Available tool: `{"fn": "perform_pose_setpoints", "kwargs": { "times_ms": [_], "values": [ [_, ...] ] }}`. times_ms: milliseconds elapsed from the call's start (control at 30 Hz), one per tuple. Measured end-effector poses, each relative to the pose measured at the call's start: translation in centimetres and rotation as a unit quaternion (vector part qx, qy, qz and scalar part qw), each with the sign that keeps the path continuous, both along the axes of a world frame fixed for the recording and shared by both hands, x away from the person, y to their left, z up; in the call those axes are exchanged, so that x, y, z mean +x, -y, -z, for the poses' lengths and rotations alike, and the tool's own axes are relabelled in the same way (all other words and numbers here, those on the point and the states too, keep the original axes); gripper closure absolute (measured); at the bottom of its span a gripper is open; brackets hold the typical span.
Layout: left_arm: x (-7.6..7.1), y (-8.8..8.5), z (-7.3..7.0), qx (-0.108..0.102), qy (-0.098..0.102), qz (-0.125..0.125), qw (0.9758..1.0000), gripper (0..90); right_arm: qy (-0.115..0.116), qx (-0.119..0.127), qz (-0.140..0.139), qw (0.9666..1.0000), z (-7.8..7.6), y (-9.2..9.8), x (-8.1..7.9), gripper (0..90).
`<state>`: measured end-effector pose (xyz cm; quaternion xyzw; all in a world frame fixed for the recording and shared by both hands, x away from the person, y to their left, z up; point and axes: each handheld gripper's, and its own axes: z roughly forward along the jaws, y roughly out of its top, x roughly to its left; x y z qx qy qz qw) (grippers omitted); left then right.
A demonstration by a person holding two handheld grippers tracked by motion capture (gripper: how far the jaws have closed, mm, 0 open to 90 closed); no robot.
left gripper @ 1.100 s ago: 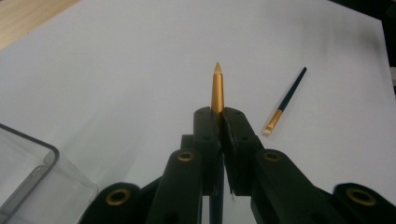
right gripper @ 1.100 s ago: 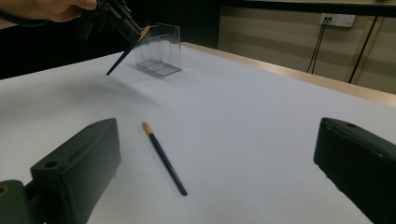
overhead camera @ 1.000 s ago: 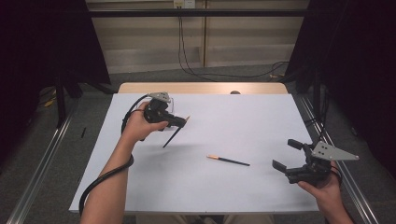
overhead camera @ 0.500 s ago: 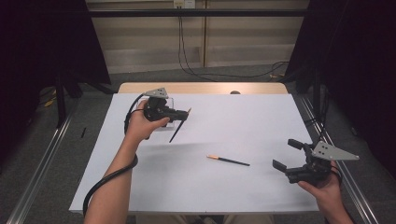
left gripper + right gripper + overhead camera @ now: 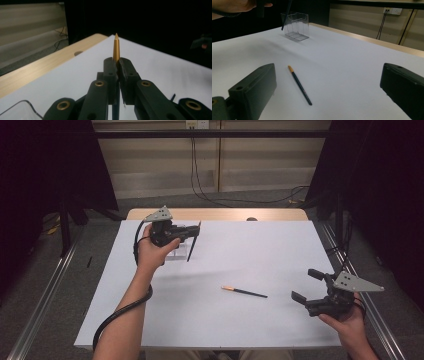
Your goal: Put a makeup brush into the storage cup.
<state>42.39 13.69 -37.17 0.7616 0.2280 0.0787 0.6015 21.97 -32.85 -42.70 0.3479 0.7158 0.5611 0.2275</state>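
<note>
My left gripper (image 5: 195, 231) is held above the far left part of the white table, shut on a dark pencil (image 5: 191, 247) that hangs tilted, lower end down. In the left gripper view the jaws (image 5: 117, 62) pinch the pencil (image 5: 116, 47), whose gold end sticks out past them. A clear plastic box (image 5: 173, 253) stands just beside the hanging pencil, and appears as a clear plastic box (image 5: 295, 26) in the right gripper view. A second pencil (image 5: 245, 292) with an orange end lies flat mid-table. My right gripper (image 5: 304, 284) rests open at the near right, the lying pencil (image 5: 299, 85) ahead of its jaws (image 5: 328, 75).
The white sheet (image 5: 250, 250) covers the table, with a bare wooden strip (image 5: 215, 214) along the far edge. Metal rails run along both sides on the floor. Cables hang down the back wall. The left gripper's cable loops beside the forearm.
The left hand has carried its pencil a little farther from the person and slightly right, toward the clear box. The right gripper and the lying pencil have not moved.
</note>
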Motion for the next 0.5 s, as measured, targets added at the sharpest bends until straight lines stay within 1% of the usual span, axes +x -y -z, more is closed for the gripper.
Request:
{"fn": "perform_pose_setpoints", "kwargs": {
  "times_ms": [33, 67, 133, 167, 233, 333, 433, 467, 500],
  "values": [
    [-0.04, -0.07, -0.06, -0.009, 0.004, -0.005, 0.9999, 84.6, 0.0, 0.001, 0.0, 1.0, -0.01, 0.0, 0.0, 0.0],
    [-0.11, -0.14, -0.12, -0.02, 0.009, -0.015, 0.9997, 84.6, 0.0, 0.0, 0.0, 1.0, 0.0, 0.0, 0.01, 0.0],
    [-0.2, -0.41, -0.25, -0.042, 0.017, -0.033, 0.9984, 84.6, -0.001, 0.0, 0.0, 1.0, 0.01, 0.02, 0.02, 0.0],
    [-0.23, -0.46, -0.28, -0.049, 0.018, -0.036, 0.998, 84.6, -0.001, 0.0, 0.001, 1.0, -0.01, 0.02, 0.0, 0.0],
    [-0.29, -0.53, -0.39, -0.055, 0.025, -0.043, 0.9973, 84.5, 0.0, 0.0, 0.002, 1.0, -0.03, 0.04, -0.03, 0.0],
    [-0.36, -0.5, -0.54, -0.057, 0.029, -0.047, 0.9968, 84.5, -0.001, 0.0, 0.002, 1.0, -0.03, 0.07, -0.05, 0.0],
    [-0.4, -0.52, -0.64, -0.065, 0.034, -0.055, 0.9958, 84.5, -0.001, 0.0, 0.001, 1.0, -0.03, 0.04, -0.05, 0.0],
    [-0.37, -0.55, -0.65, -0.07, 0.032, -0.053, 0.9956, 84.5, -0.001, -0.001, 0.0, 1.0, -0.03, 0.02, -0.05, 0.0],
    [-0.4, -0.54, -0.67, -0.071, 0.034, -0.056, 0.9953, 84.5, -0.001, -0.001, 0.0, 1.0, -0.04, 0.01, -0.05, 0.0]
  ]
}}
